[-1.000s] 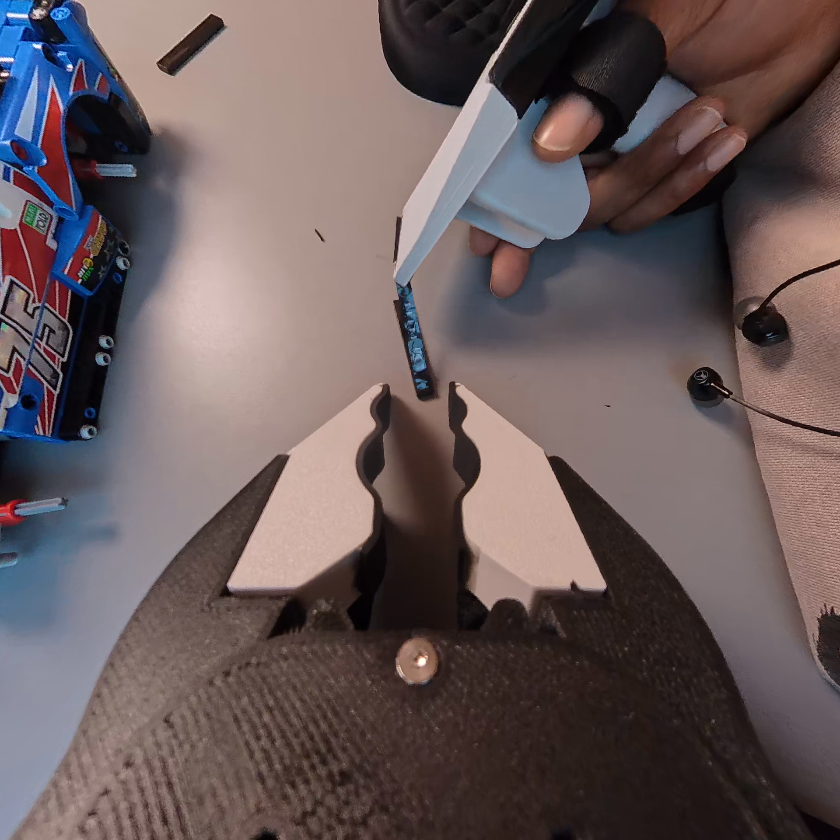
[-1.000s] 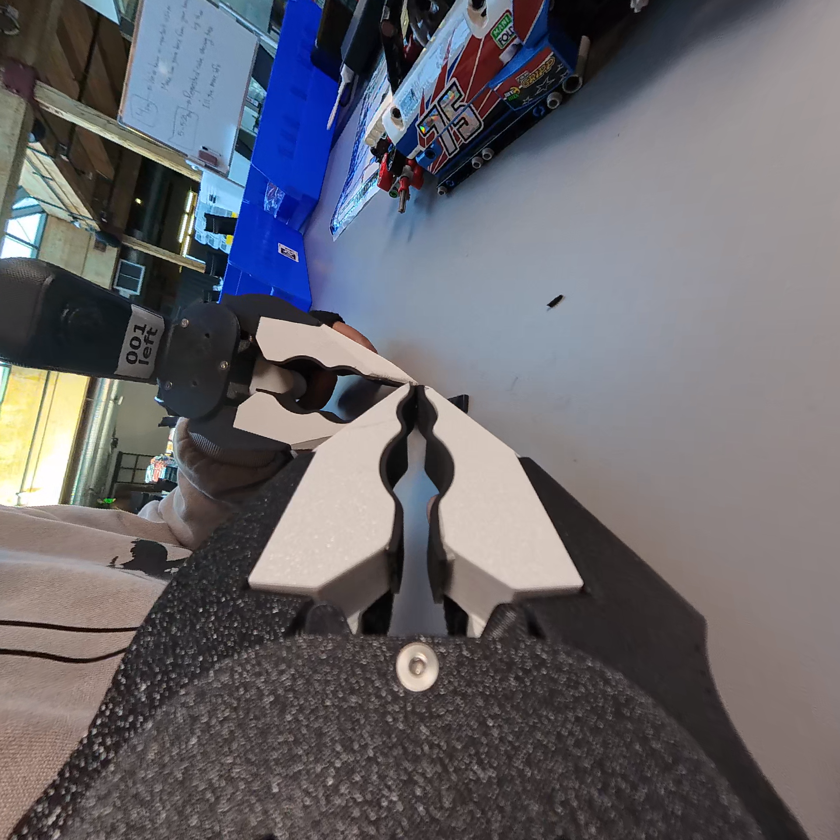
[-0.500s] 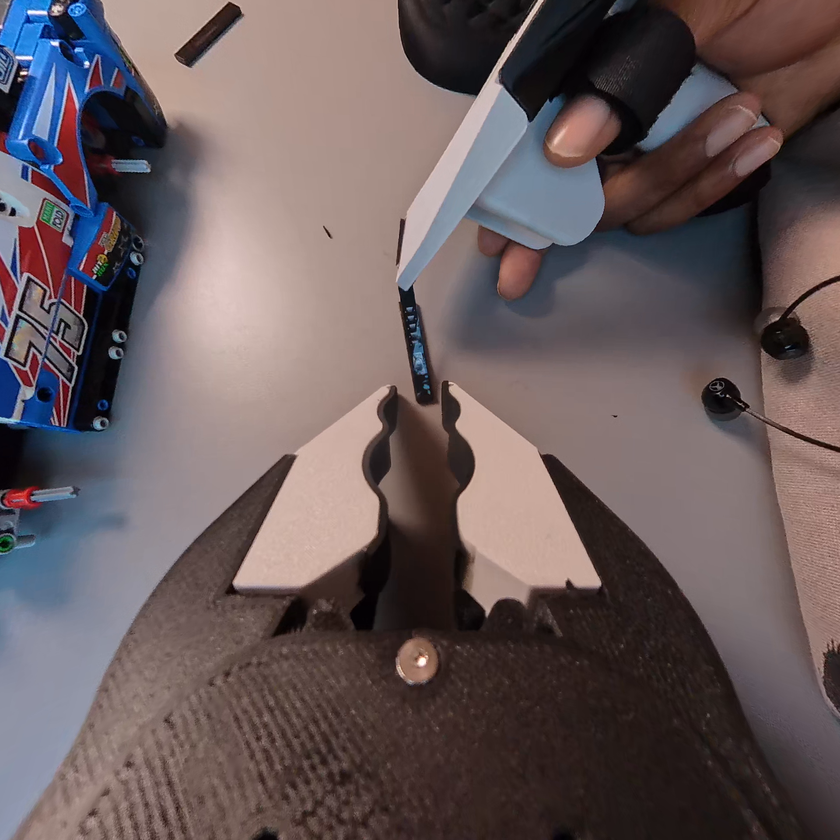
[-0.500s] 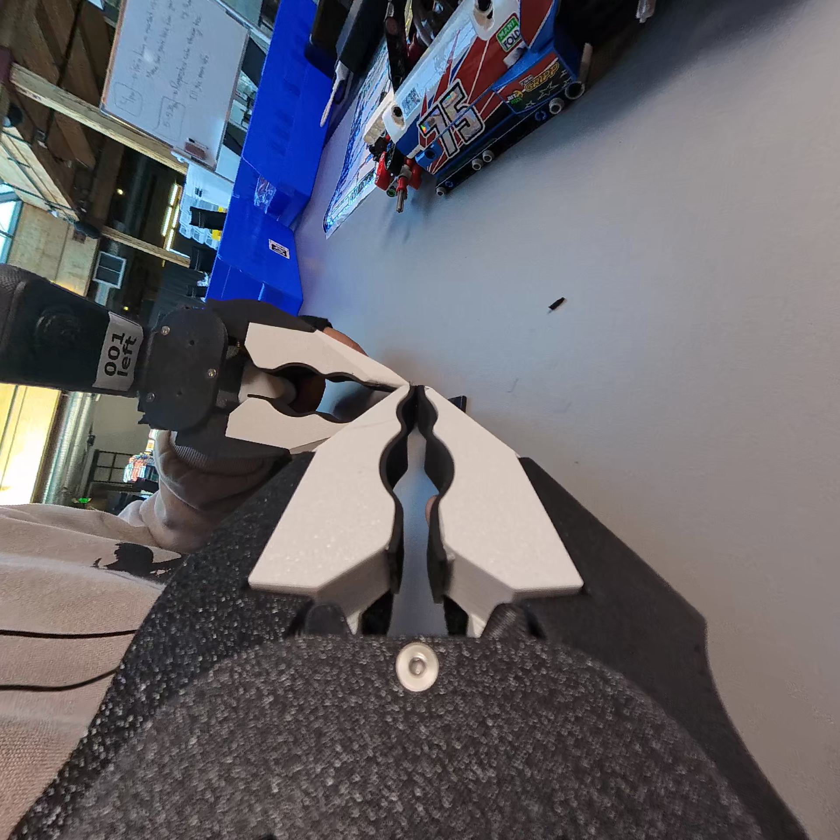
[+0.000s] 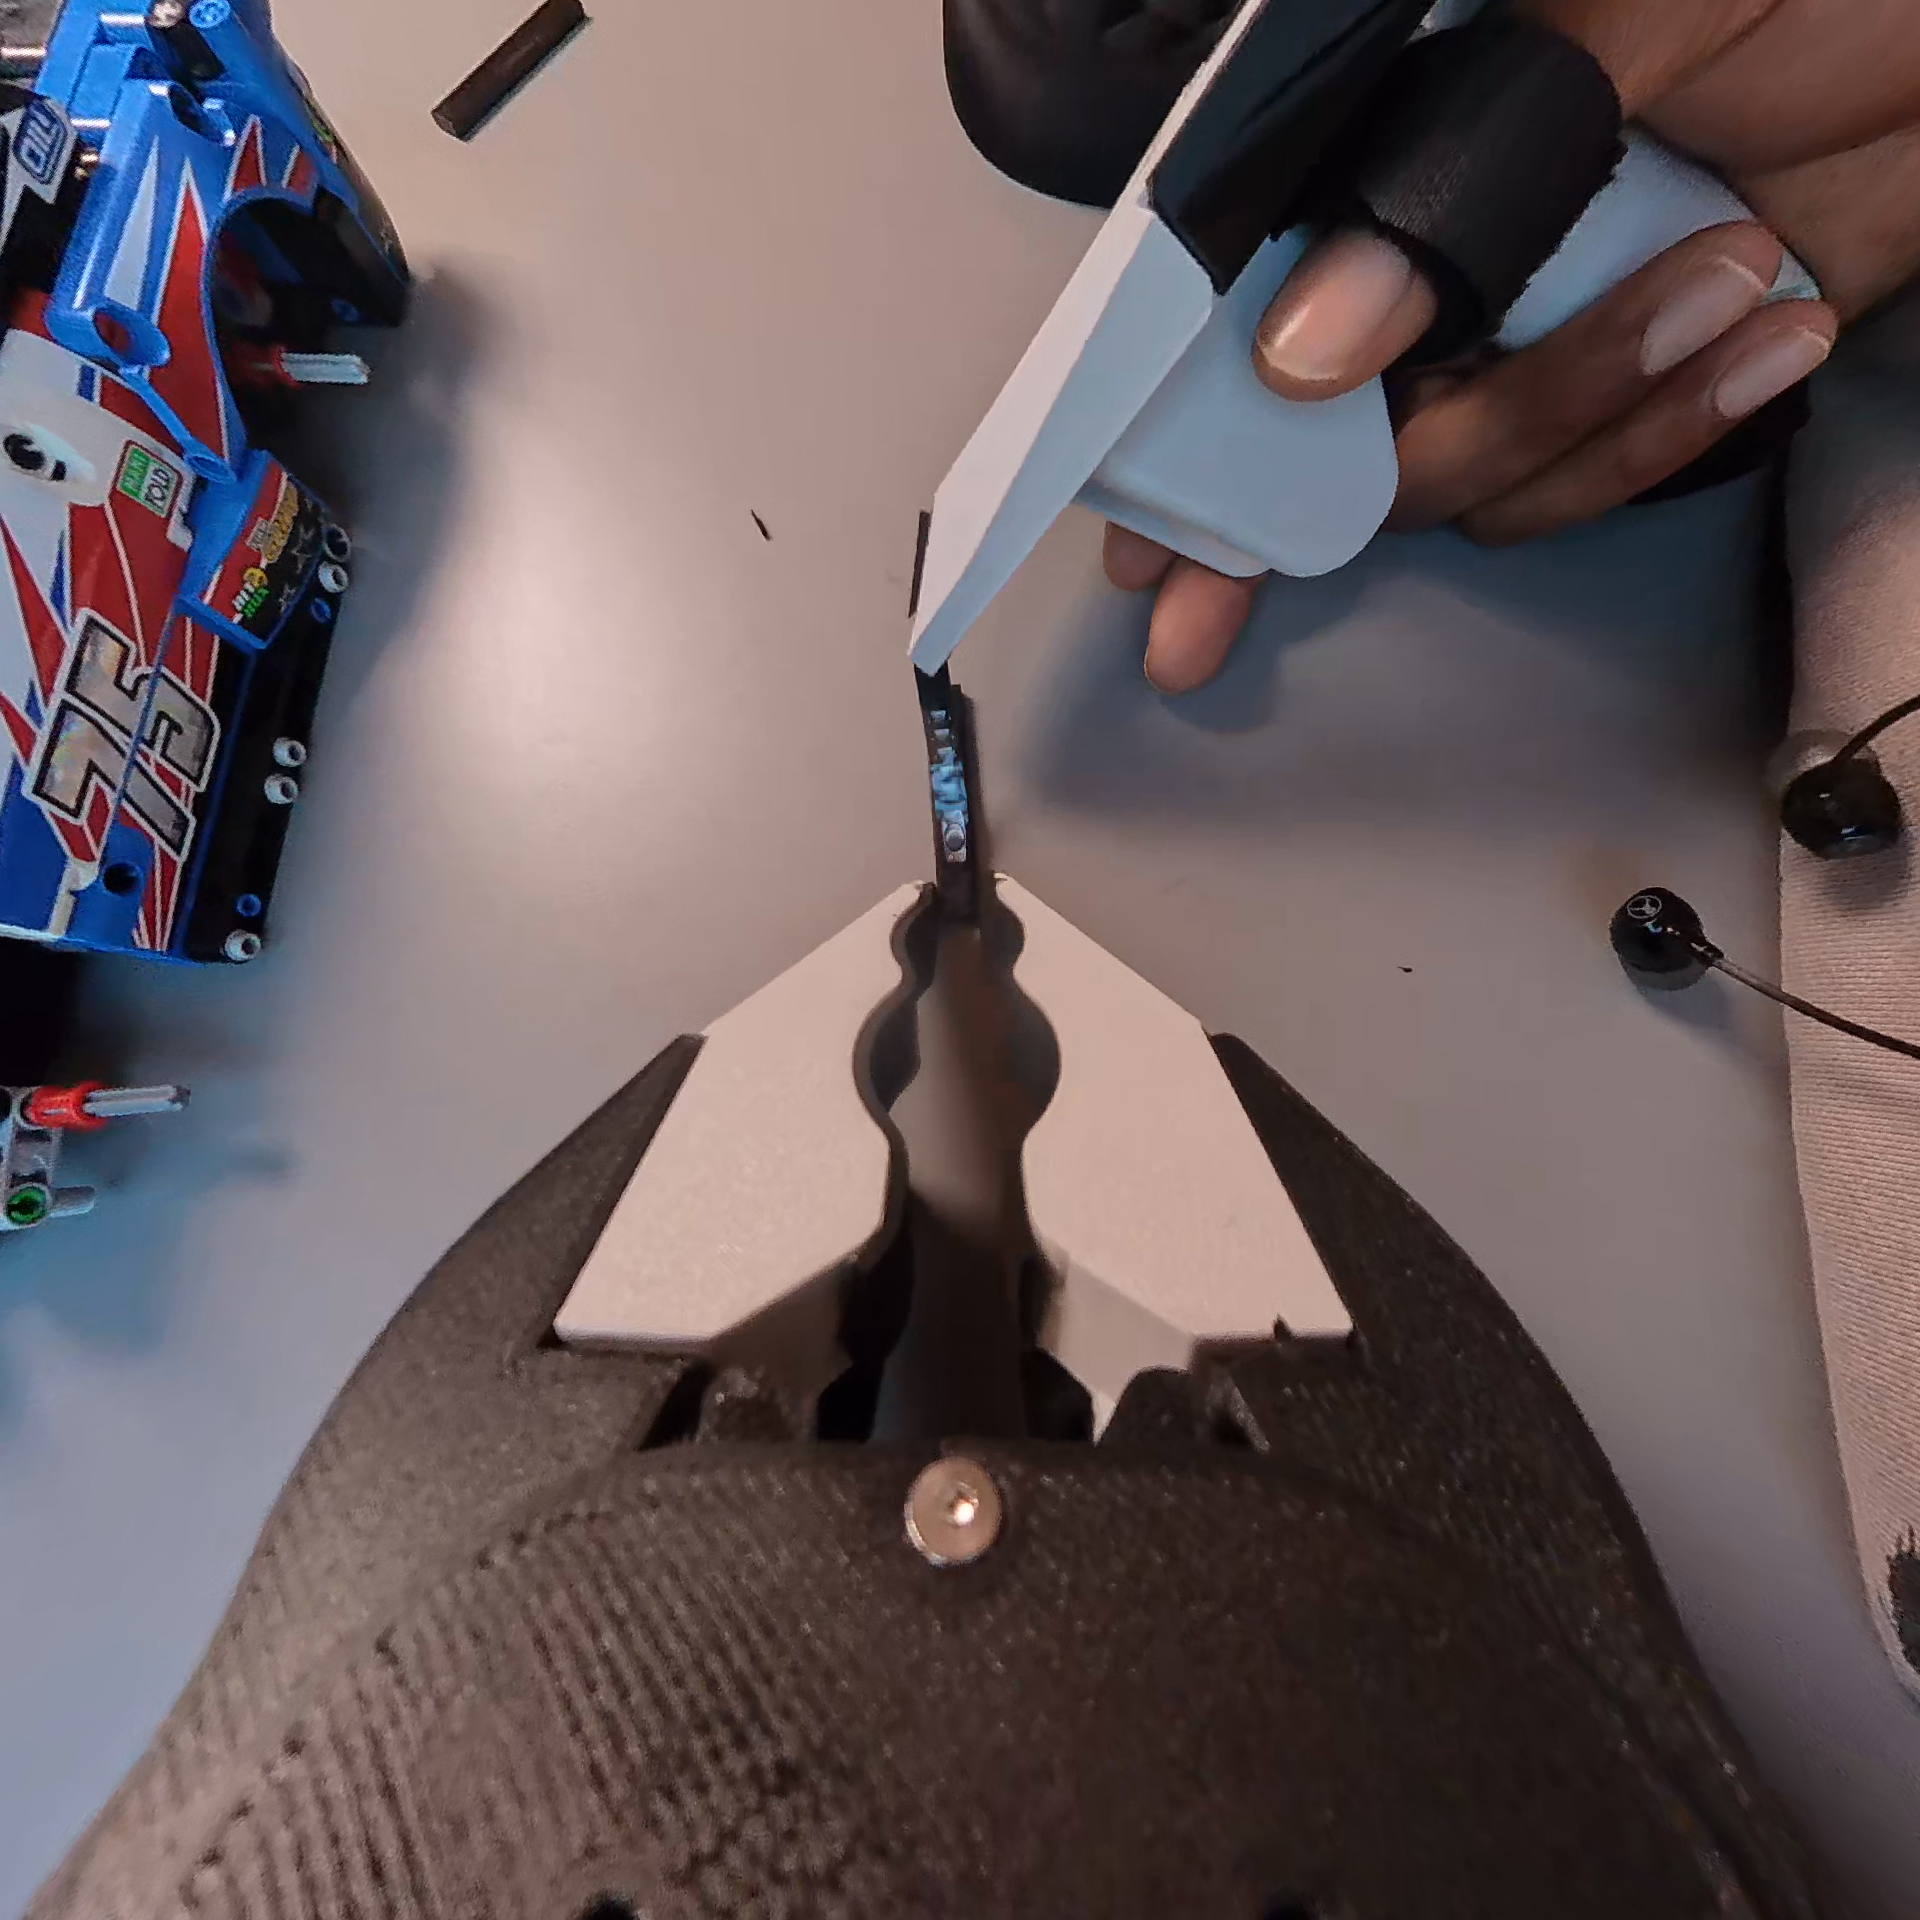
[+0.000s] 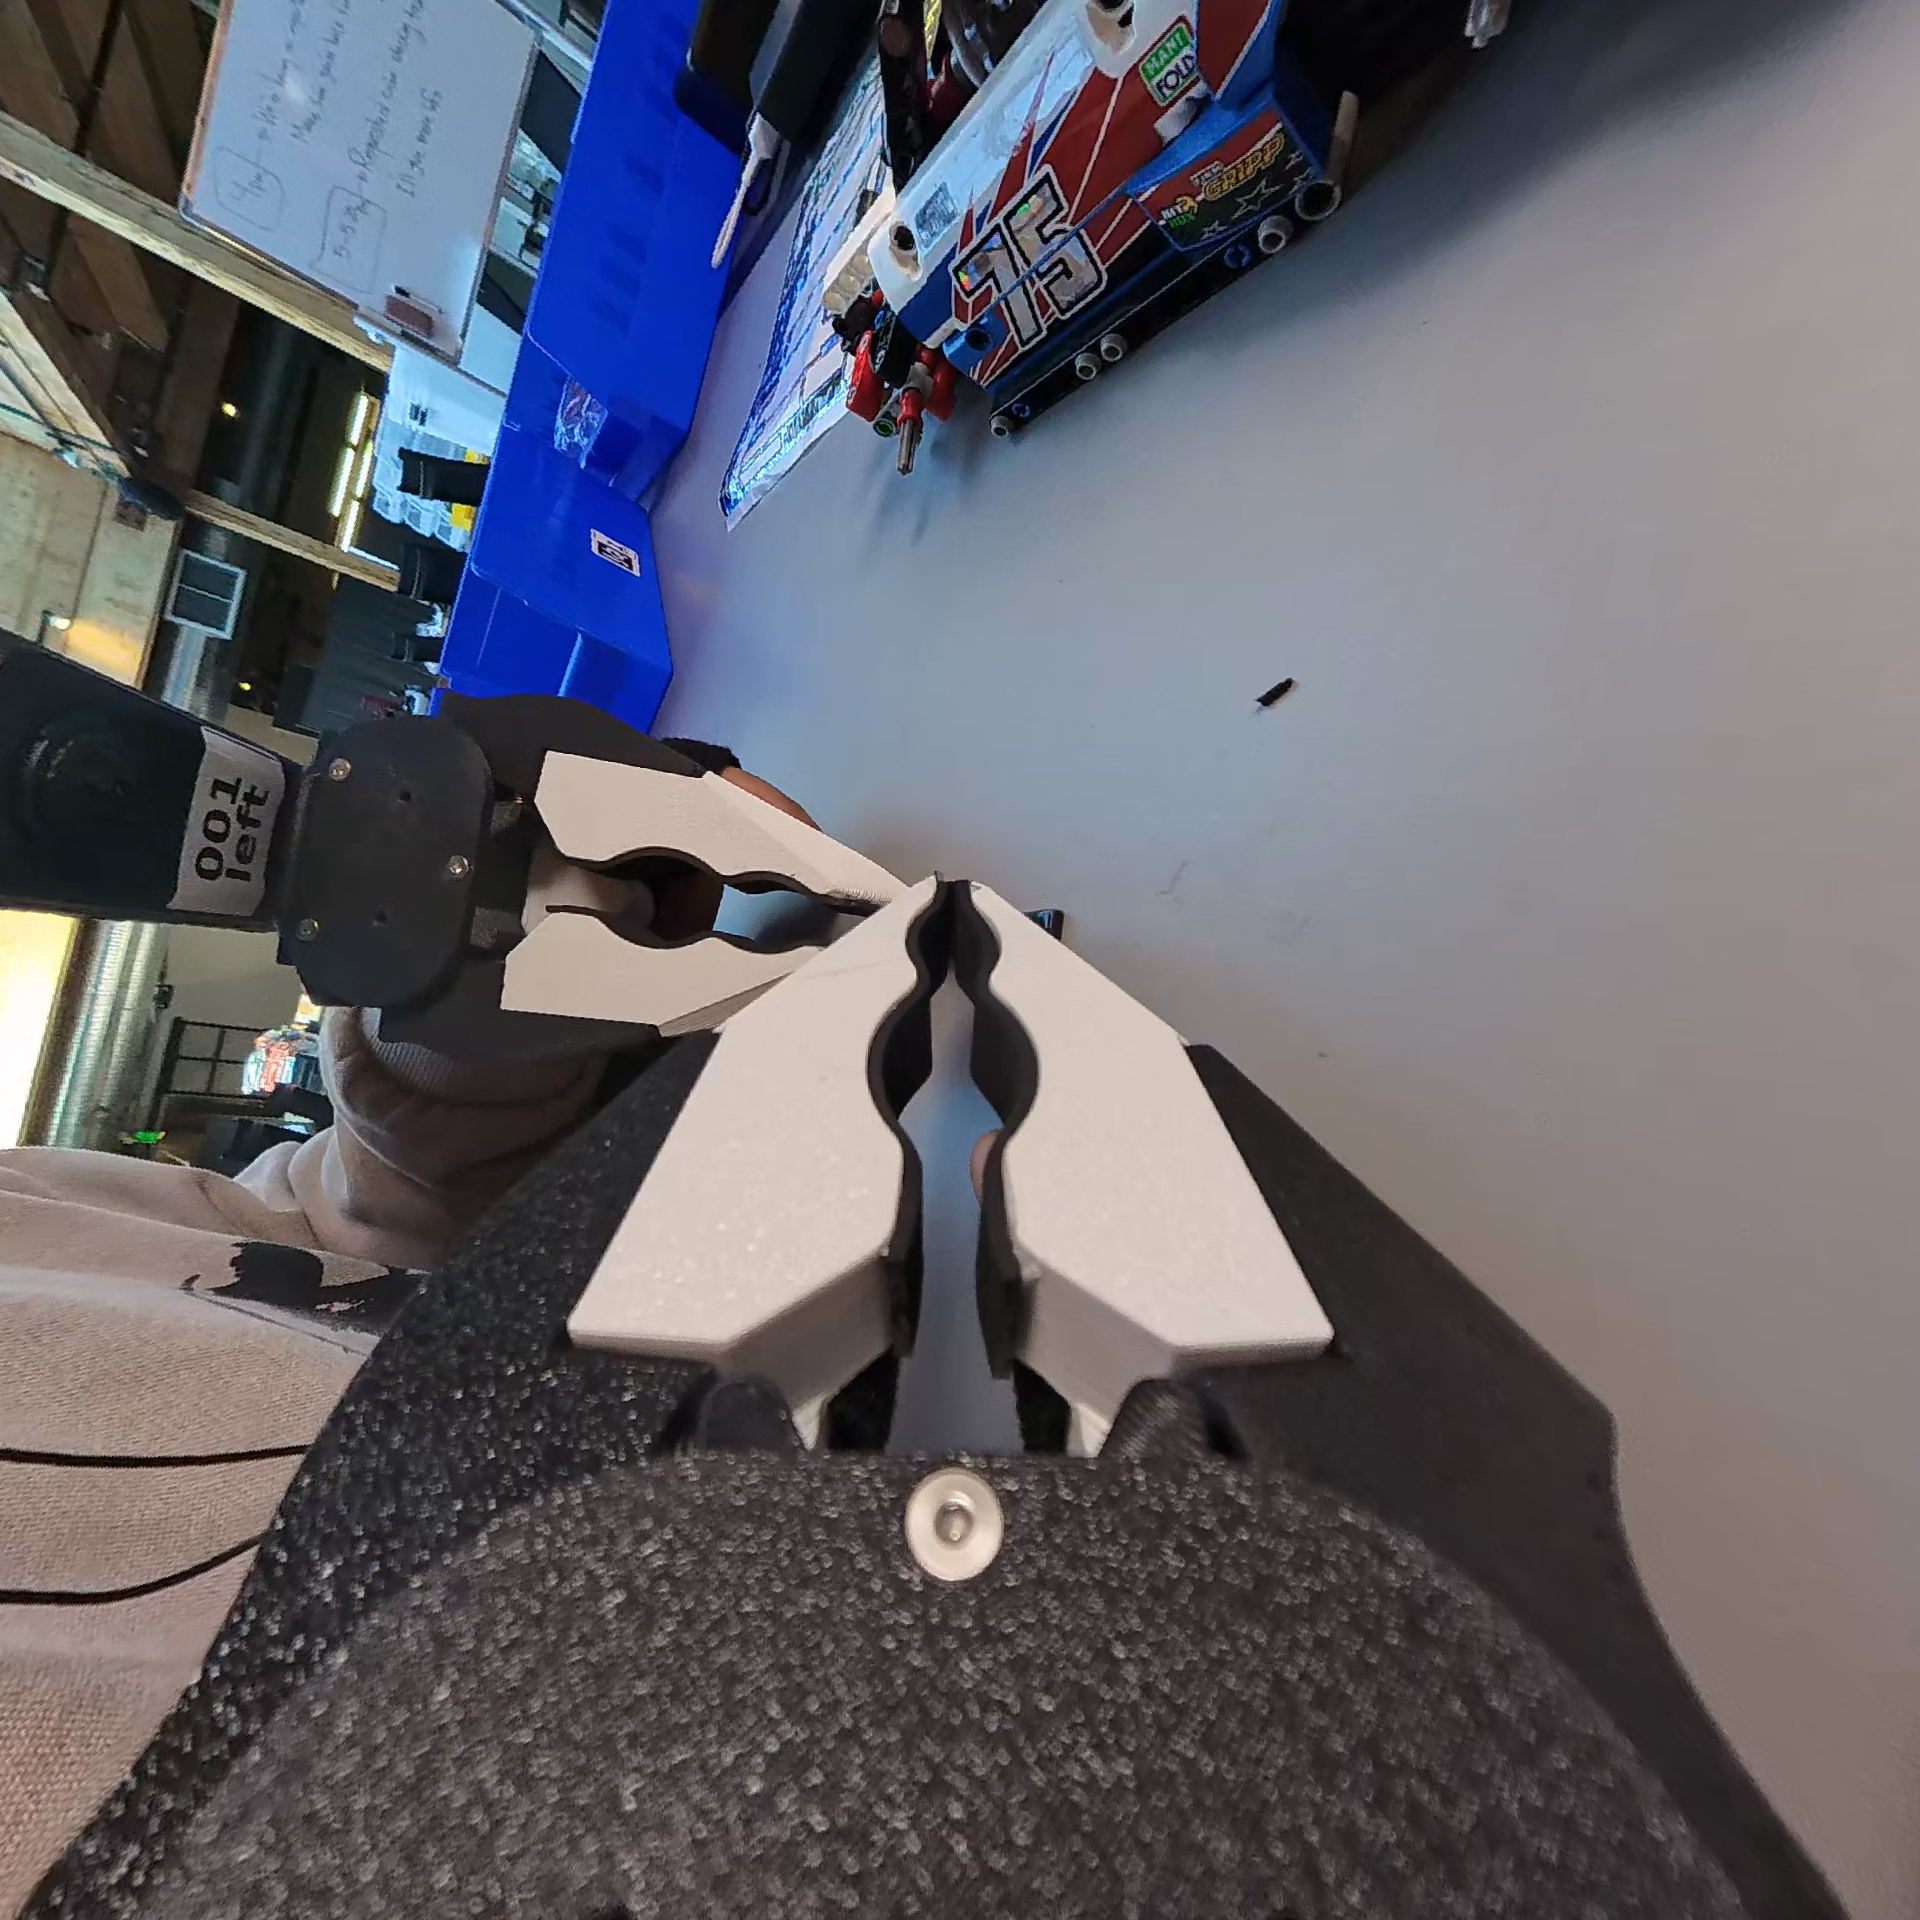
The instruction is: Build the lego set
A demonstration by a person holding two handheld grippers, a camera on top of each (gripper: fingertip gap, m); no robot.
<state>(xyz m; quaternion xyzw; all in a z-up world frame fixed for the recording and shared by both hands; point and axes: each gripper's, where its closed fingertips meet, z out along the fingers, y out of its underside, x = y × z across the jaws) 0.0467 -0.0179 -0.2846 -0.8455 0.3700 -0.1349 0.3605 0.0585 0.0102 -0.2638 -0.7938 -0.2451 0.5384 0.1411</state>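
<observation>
Each hand-held gripper [image 5: 956,894]: white scalloped fingers [image 5: 790,1122], black textured body, silver screw [image 5: 953,1509]; beige sleeve [image 6: 416,1164].

Two claws are meeting over one grey tabletop [image 5: 623,675]: the left claw [image 5: 961,894] and the right claw [image 5: 935,644], each showing two pale fingers. One thin black strip piece [image 5: 951,790] is standing between them. One blue, red and white lego car [image 5: 135,582] is sitting at the side. One loose dark bar [image 5: 509,68] is lying farther off. Two small black round earbuds [image 5: 1657,940] on thin cords are resting near the edge. One whiteboard [image 6: 353,166] is hanging in the background, and blue bins [image 6: 582,520], at least two, are standing behind the tabletop.
</observation>
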